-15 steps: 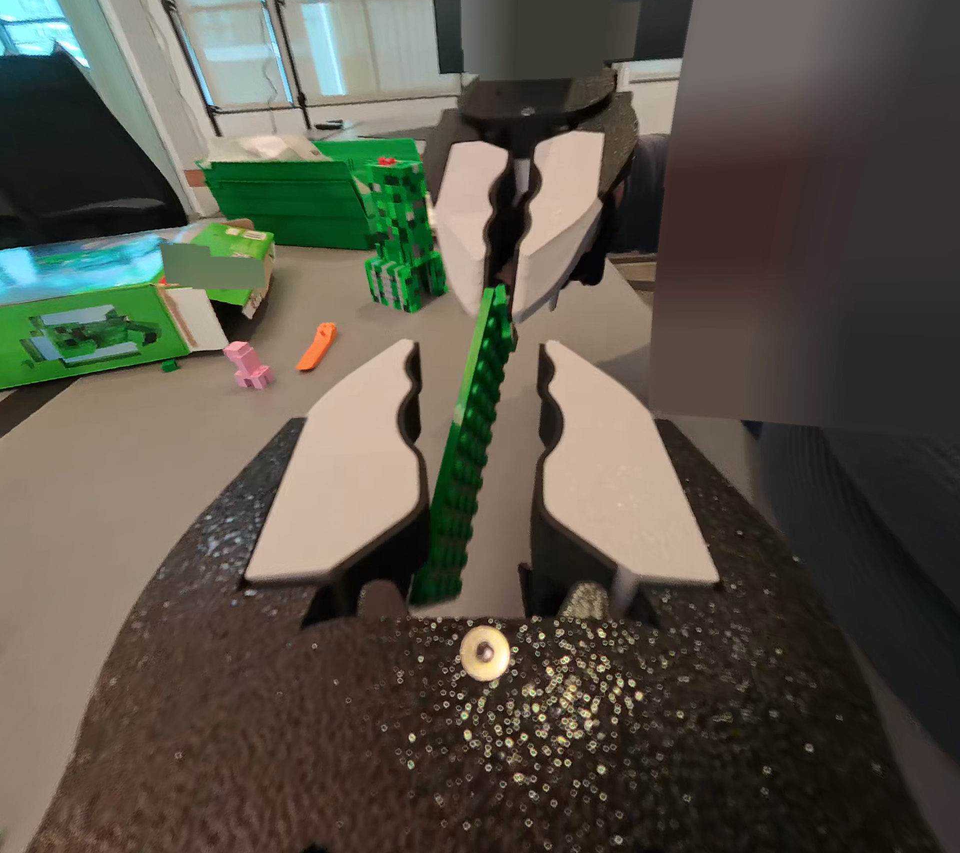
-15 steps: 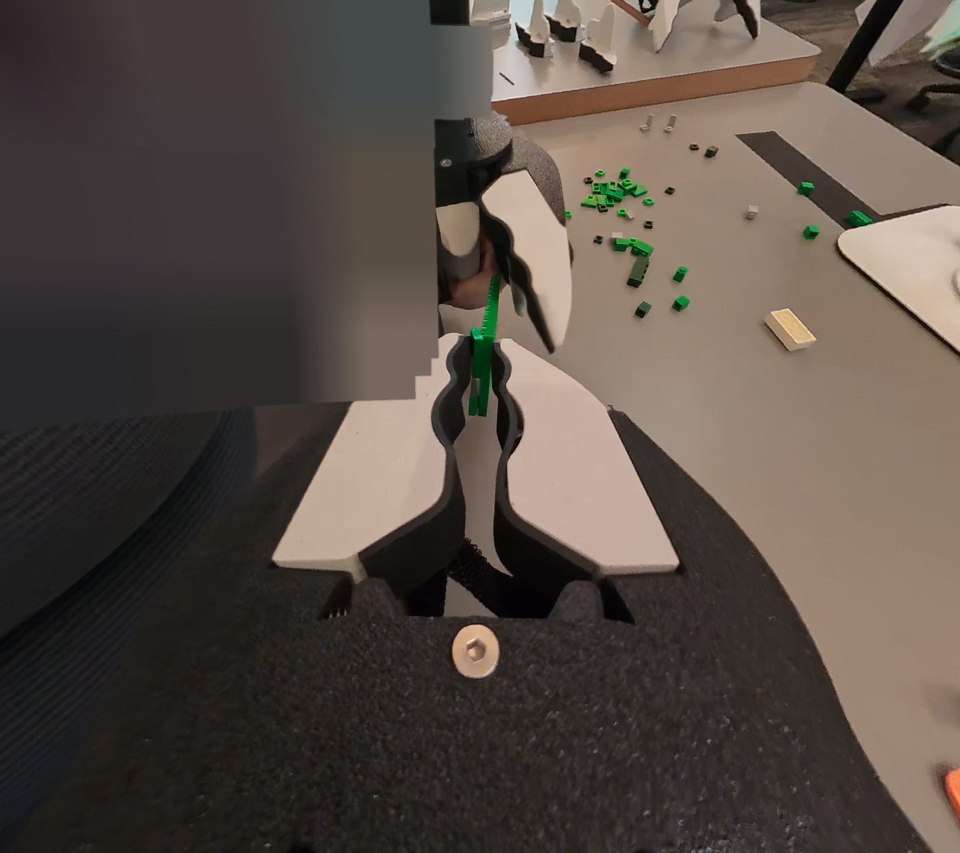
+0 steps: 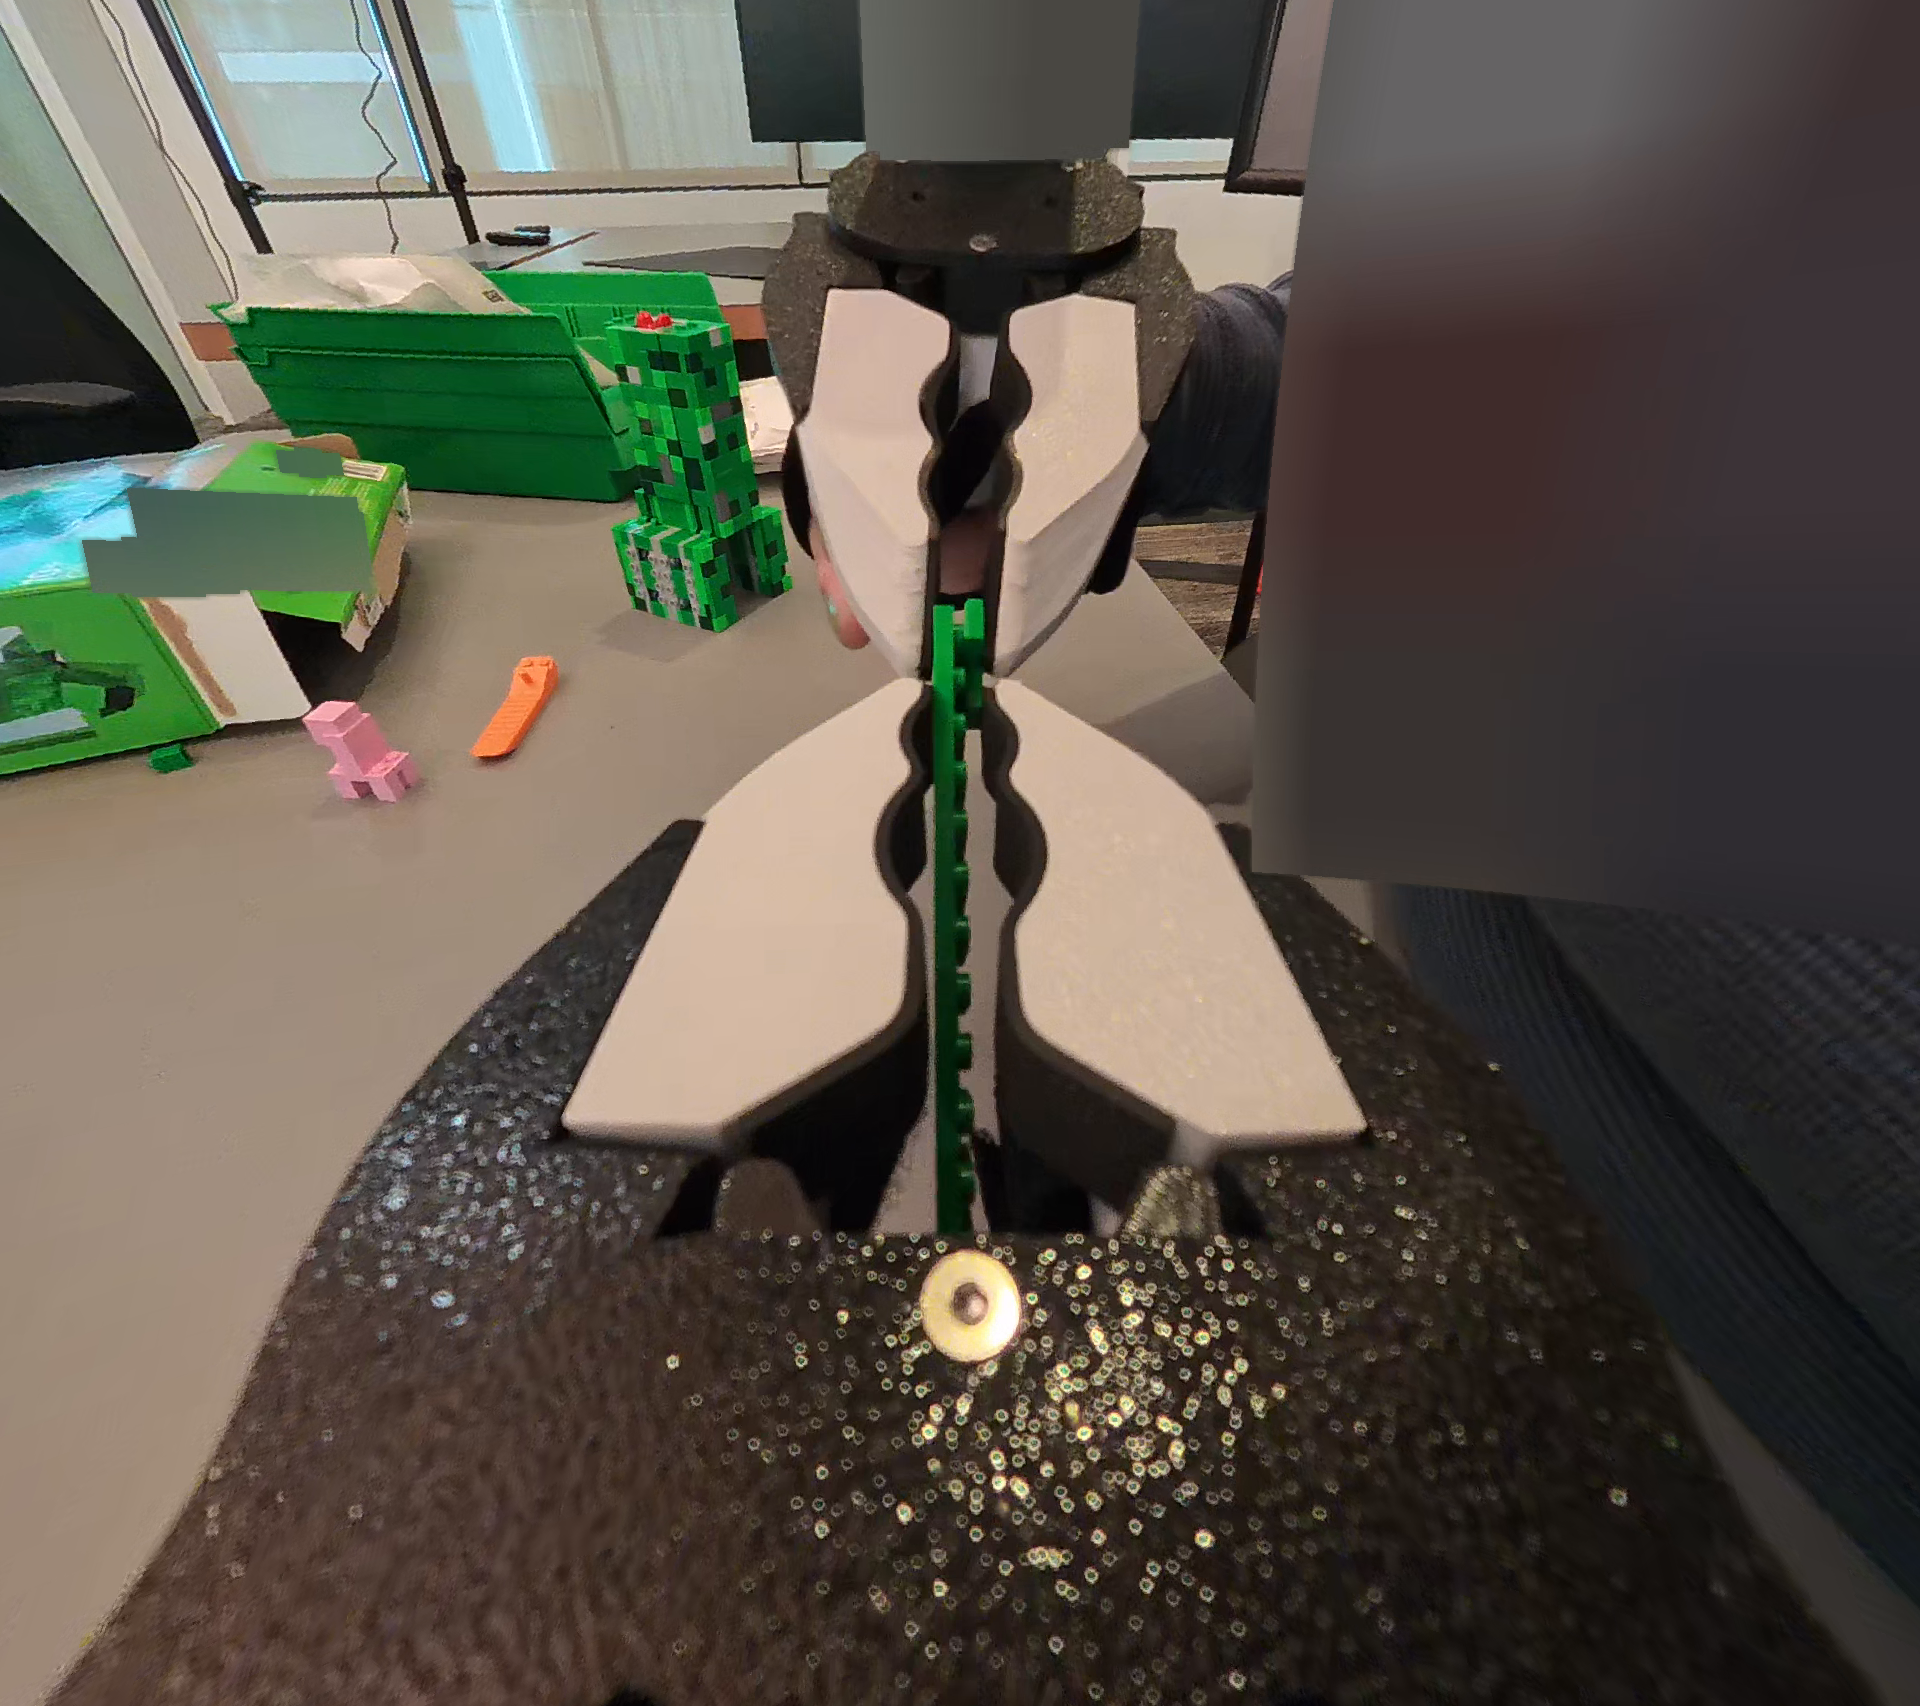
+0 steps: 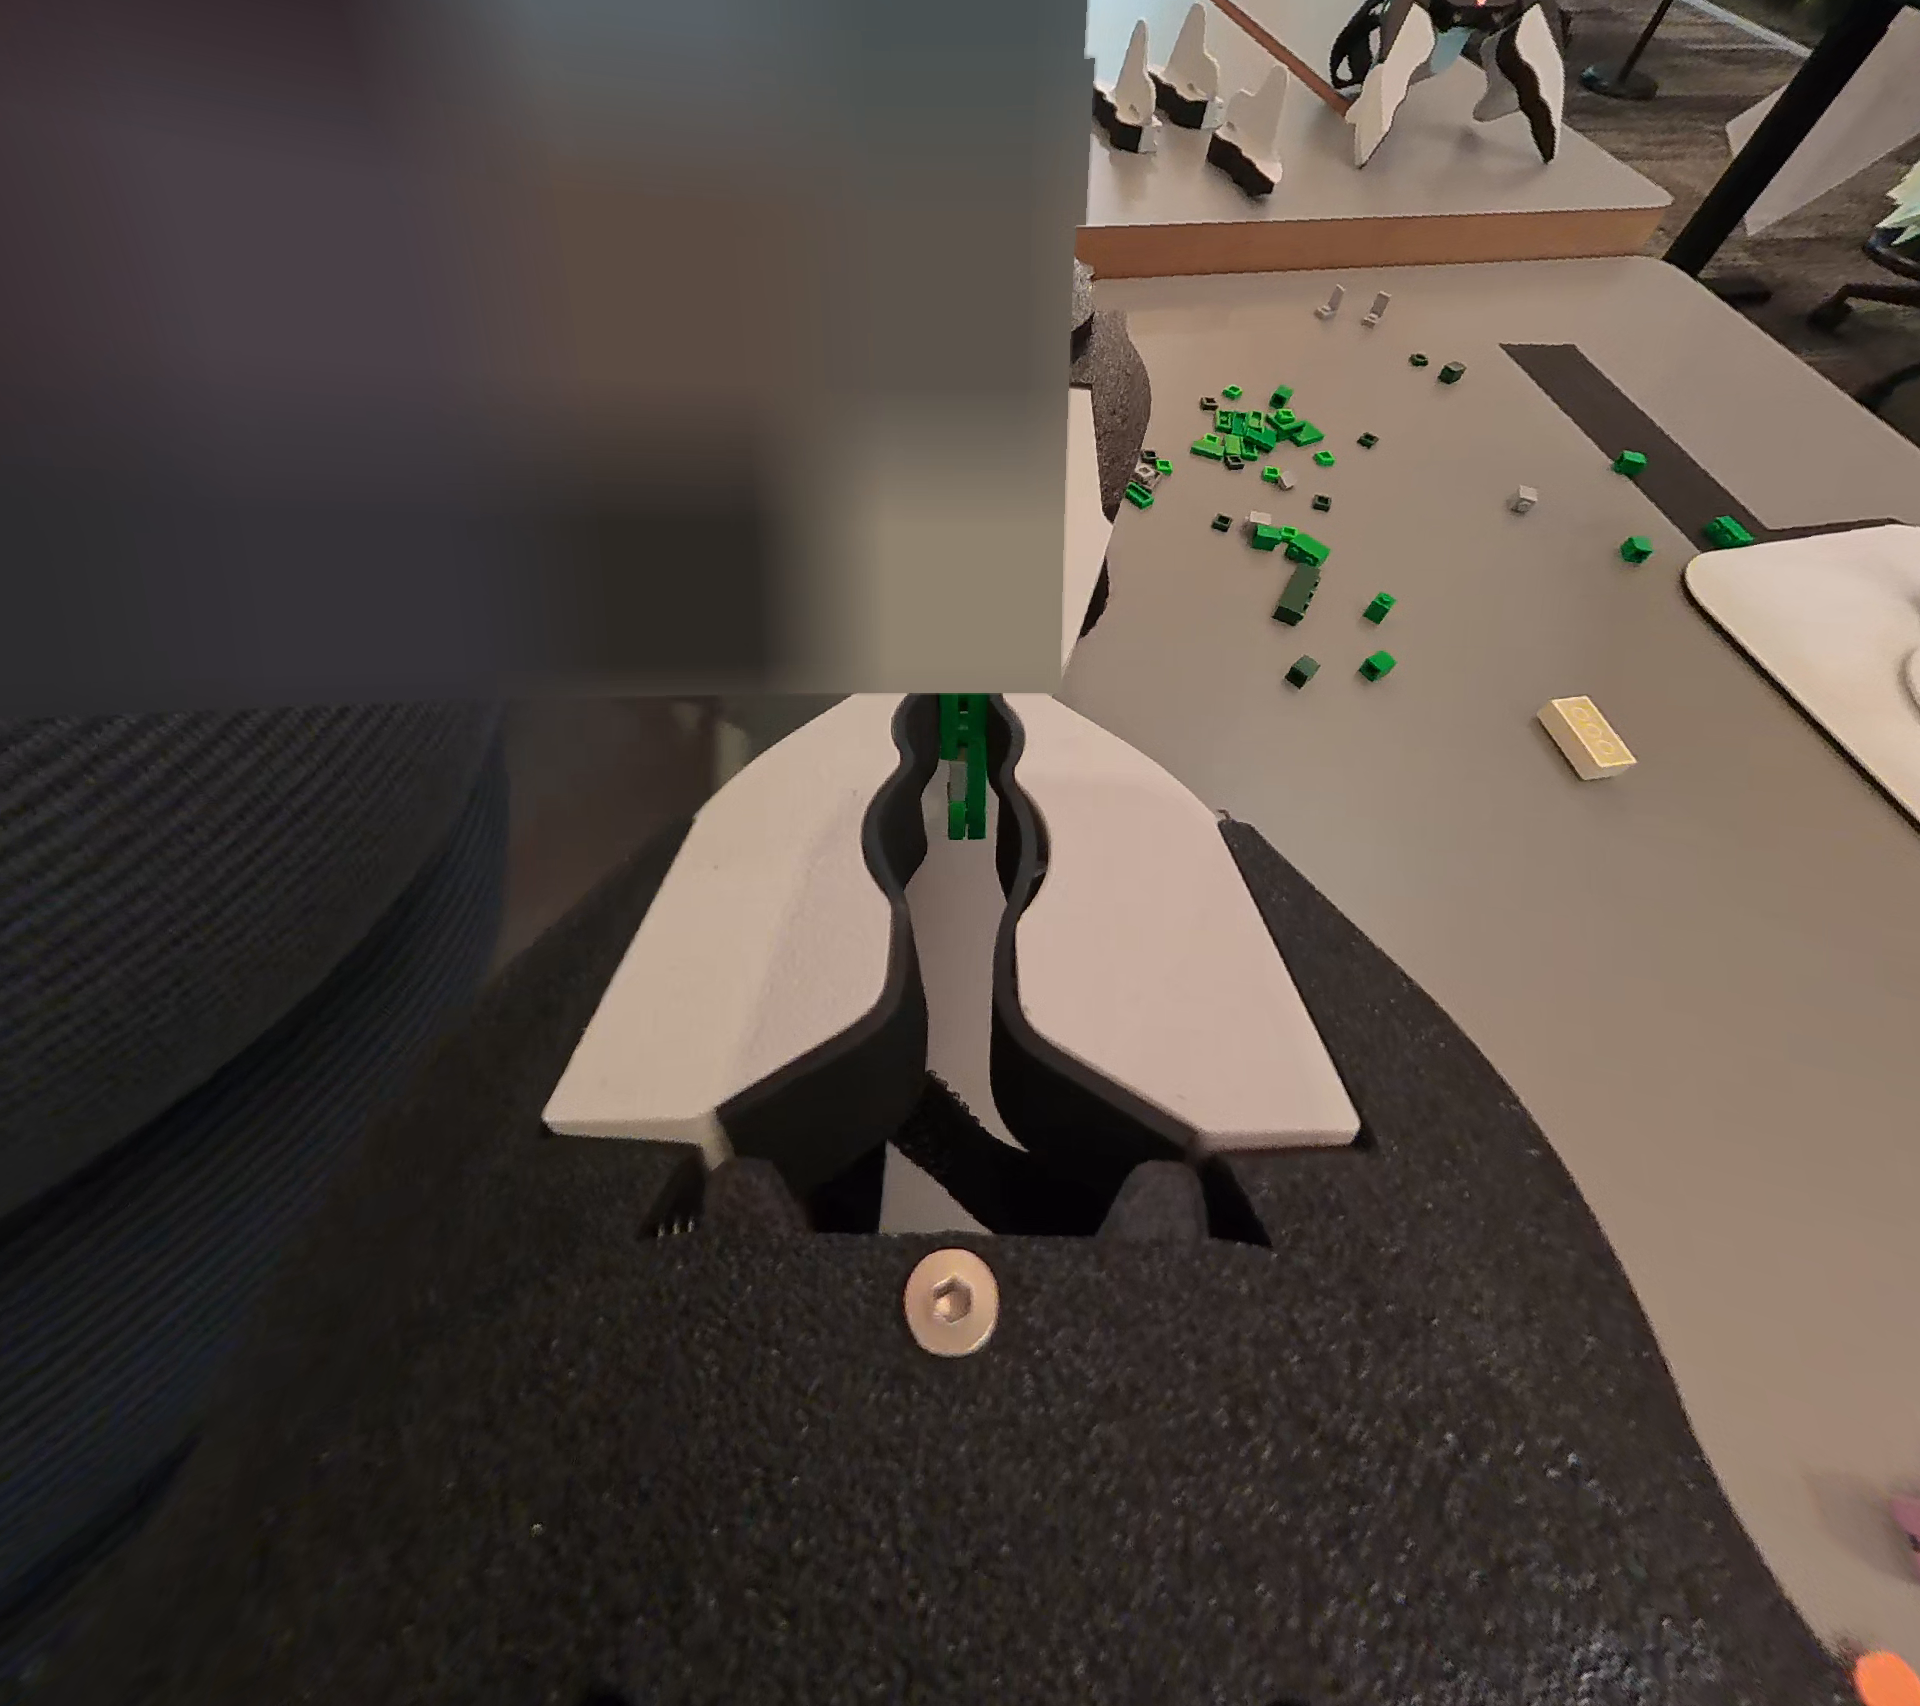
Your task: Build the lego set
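Basically, we had the left gripper (image 3: 954,690) pinched on a green studded plate (image 3: 948,929) standing edge-on, and the right gripper (image 3: 961,607), nose to nose opposite, clamped its far end, probably for steadiness.

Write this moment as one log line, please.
left tongs: clamped on green studded plate | right tongs: clamped on plate's far end | grey table below

A green blocky brick figure (image 3: 694,472) is seen standing on the grey surface (image 3: 208,929), with green boxes (image 3: 416,399) behind it. A pink brick animal (image 3: 358,752) and an orange flat tool (image 3: 514,709) are laid nearby. Small green bricks (image 4: 1262,435) and a cream brick (image 4: 1587,739) are scattered elsewhere.
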Demonstrator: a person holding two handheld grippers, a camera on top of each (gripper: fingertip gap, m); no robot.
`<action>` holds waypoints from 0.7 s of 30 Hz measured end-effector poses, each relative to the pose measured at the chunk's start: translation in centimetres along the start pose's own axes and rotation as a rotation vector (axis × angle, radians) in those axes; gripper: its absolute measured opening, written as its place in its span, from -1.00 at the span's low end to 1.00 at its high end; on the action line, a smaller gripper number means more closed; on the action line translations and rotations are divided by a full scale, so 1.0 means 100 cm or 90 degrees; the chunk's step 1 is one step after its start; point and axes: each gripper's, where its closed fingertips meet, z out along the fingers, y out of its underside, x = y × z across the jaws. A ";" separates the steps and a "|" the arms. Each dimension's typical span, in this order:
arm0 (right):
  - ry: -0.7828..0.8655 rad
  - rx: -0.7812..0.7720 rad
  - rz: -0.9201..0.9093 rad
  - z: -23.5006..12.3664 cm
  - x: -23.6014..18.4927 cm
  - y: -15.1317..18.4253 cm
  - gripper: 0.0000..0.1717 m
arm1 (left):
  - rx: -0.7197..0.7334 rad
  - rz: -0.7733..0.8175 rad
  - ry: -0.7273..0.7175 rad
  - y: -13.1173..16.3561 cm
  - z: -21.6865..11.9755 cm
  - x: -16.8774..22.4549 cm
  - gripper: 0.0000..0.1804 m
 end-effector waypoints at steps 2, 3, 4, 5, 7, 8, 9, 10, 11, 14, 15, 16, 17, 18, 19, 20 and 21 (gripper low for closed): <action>-0.007 -0.001 0.010 0.000 -0.001 0.001 -0.91 | -0.003 0.005 -0.002 0.002 0.000 0.000 -0.92; -0.013 0.000 0.014 0.000 -0.001 0.001 -0.90 | -0.004 0.009 -0.002 0.002 0.001 0.001 -0.92; -0.019 0.003 0.017 -0.001 -0.002 0.000 -0.90 | -0.007 0.011 -0.001 0.003 0.001 0.001 -0.92; -0.024 0.003 0.018 -0.002 -0.002 0.000 -0.91 | -0.006 0.011 0.001 0.003 0.001 0.002 -0.92; -0.033 -0.006 0.018 -0.003 -0.003 0.001 -0.91 | -0.008 0.012 0.004 0.004 0.002 0.003 -0.92; -0.038 -0.010 0.017 -0.003 -0.004 0.002 -0.91 | -0.009 0.010 0.007 0.004 0.002 0.003 -0.92; -0.043 -0.012 0.020 -0.004 -0.005 0.002 -0.91 | -0.009 0.007 0.009 0.004 0.003 0.004 -0.92; -0.051 -0.009 0.026 -0.004 -0.006 0.002 -0.91 | -0.006 0.004 0.013 0.003 0.003 0.004 -0.92; -0.059 -0.005 0.034 -0.004 -0.006 0.001 -0.92 | -0.004 0.001 0.016 0.003 0.002 0.005 -0.92; -0.078 0.012 0.062 -0.004 -0.005 -0.002 -0.92 | 0.004 -0.010 0.024 0.000 0.002 0.007 -0.92; -0.079 0.015 0.070 -0.004 -0.004 -0.003 -0.92 | 0.006 -0.016 0.023 -0.001 0.002 0.007 -0.92; -0.082 0.013 0.077 -0.003 -0.004 -0.002 -0.92 | 0.003 -0.021 0.026 0.000 0.002 0.007 -0.92; -0.078 0.015 0.077 -0.003 -0.003 -0.002 -0.92 | 0.002 -0.022 0.021 0.000 0.002 0.006 -0.92; -0.077 0.015 0.080 -0.003 -0.002 -0.002 -0.92 | 0.000 -0.022 0.016 0.001 0.001 0.005 -0.92; -0.080 0.010 0.086 -0.003 -0.002 -0.001 -0.92 | -0.007 -0.024 0.017 0.001 0.002 0.005 -0.92; -0.077 0.009 0.082 -0.002 -0.002 0.000 -0.92 | -0.012 -0.027 0.015 0.002 0.002 0.005 -0.92; -0.078 0.009 0.075 -0.003 -0.003 0.001 -0.92 | -0.013 -0.027 0.017 0.003 0.002 0.005 -0.92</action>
